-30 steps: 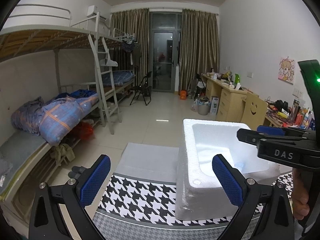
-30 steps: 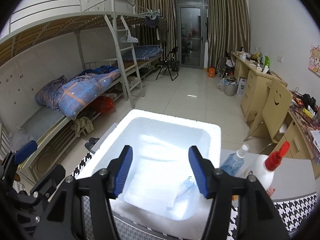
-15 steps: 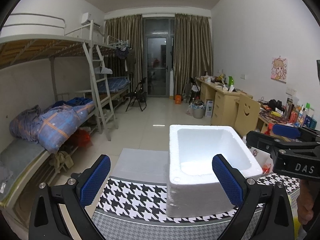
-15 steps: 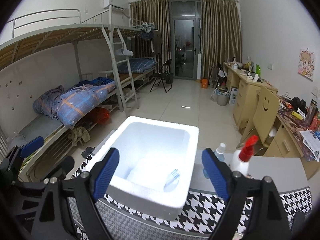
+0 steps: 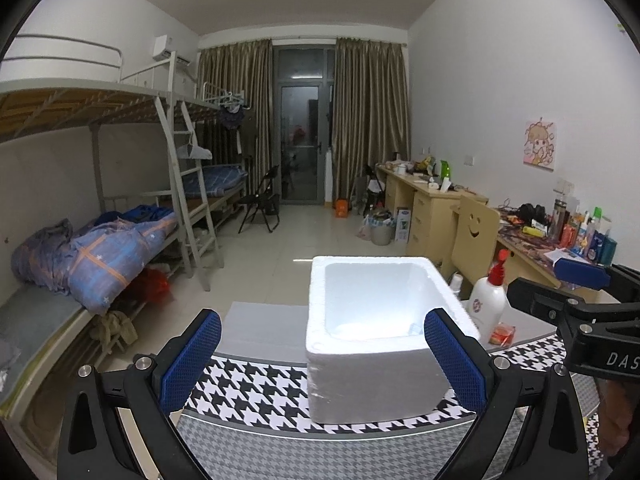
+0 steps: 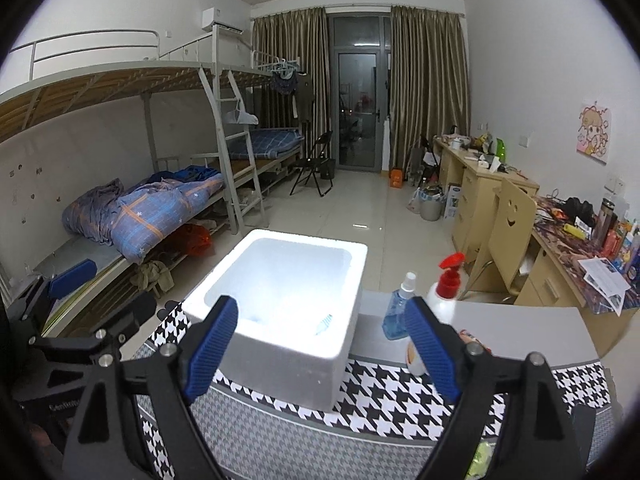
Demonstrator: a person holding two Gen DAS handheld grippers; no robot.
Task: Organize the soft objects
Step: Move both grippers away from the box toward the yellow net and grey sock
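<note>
Now both grippers hang wide open short of the foam box

Ahead of both grippers lies the black-and-white houndstooth cloth covering the table (image 5: pixel 256 384), with a finer grey check band along its near edge; past its far edge the pale tiled floor runs open to the glass door. Standing on that cloth is the white rectangular foam box (image 5: pixel 372 376), open-topped and thick-walled. From the left gripper (image 5: pixel 322 362) it sits ahead and toward the right finger, which overlaps the box's near right corner in view; whether they touch cannot be told. Bare cloth lies open ahead of its left finger. From the right gripper (image 6: pixel 322 354) the box (image 6: pixel 296 360) sits ahead and toward the left finger. Both grippers are spread wide with nothing between the blue ribbed pads (image 6: pixel 212 340).

Inside the box, against its near right wall, lies a small white item with blue markings (image 6: pixel 325 323); glare washes out the interior, so its kind cannot be made out, and the wall cuts most of it off in the left view.

Right of the box, just beside it, stand a white pump bottle with a red top (image 6: pixel 444 292) and a smaller clear blue spray bottle (image 6: pixel 396 312). The right finger hides their bases, plus an orange-red packet (image 5: pixel 502 334) behind it.
</note>
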